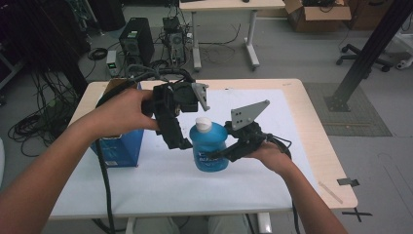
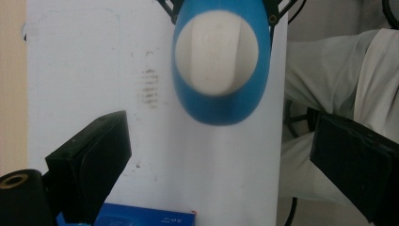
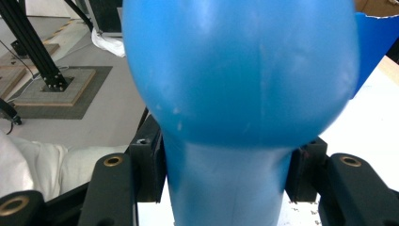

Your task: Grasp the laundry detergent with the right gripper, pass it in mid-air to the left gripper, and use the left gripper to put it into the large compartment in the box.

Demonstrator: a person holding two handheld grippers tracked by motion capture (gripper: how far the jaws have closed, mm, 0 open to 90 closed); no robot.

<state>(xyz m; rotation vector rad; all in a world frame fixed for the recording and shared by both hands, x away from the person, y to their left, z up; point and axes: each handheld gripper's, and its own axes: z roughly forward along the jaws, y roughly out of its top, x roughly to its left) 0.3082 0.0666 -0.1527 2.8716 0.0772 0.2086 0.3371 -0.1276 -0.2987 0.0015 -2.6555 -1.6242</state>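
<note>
Blue bottle [image 1: 210, 148] with white cap [image 1: 203, 123] upright over white sheet [image 1: 160, 180], just right of blue box [image 1: 119, 148]. Right gripper [image 1: 229, 152] clamped on bottle's side; right gripper view shows pads pressing narrow waist from both sides. Left gripper [image 1: 182, 142] above-left of bottle, pointing down; its jaws wide apart, nothing between them, cap directly below in left gripper view.

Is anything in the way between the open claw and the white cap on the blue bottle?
Nothing visible is. The left gripper hangs open above the white cap, with just bare space between them. The right gripper clamps the blue bottle lower down, away from the cap.
</note>
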